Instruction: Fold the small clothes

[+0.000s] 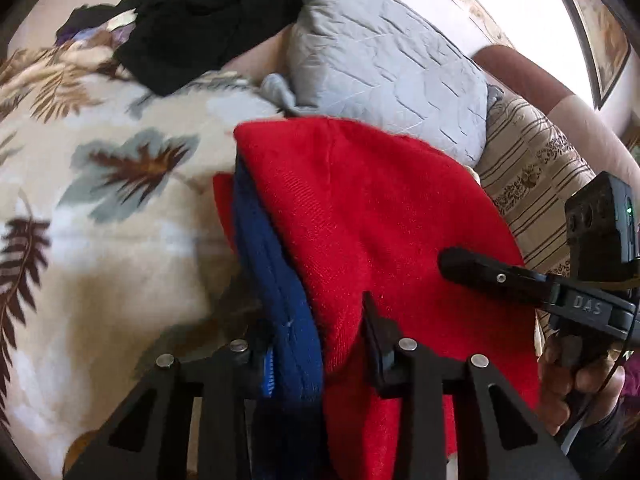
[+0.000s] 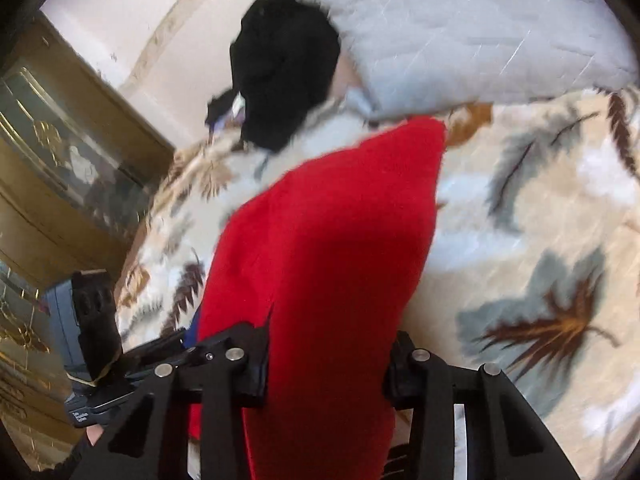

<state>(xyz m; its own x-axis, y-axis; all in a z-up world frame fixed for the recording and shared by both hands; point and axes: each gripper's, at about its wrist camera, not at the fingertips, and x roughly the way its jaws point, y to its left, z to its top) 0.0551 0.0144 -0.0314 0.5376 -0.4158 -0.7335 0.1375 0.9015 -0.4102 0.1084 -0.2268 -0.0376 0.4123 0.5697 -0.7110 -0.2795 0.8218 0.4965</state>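
Left gripper [image 1: 316, 332] clamped on blue trim [image 1: 280, 280] and edge of red knitted garment [image 1: 360, 220]. Right gripper [image 2: 326, 354] pinching the same red knit [image 2: 332, 232] between both jaws. Garment draped over leaf-patterned cream blanket [image 1: 100, 200], lifted at the near edge. Behind: grey quilted pillow [image 1: 380, 80], crumpled black cloth [image 1: 200, 20].

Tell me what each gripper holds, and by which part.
Both hold the red garment by its near edge: the left gripper at the blue-trimmed side, the right gripper on plain red cloth.
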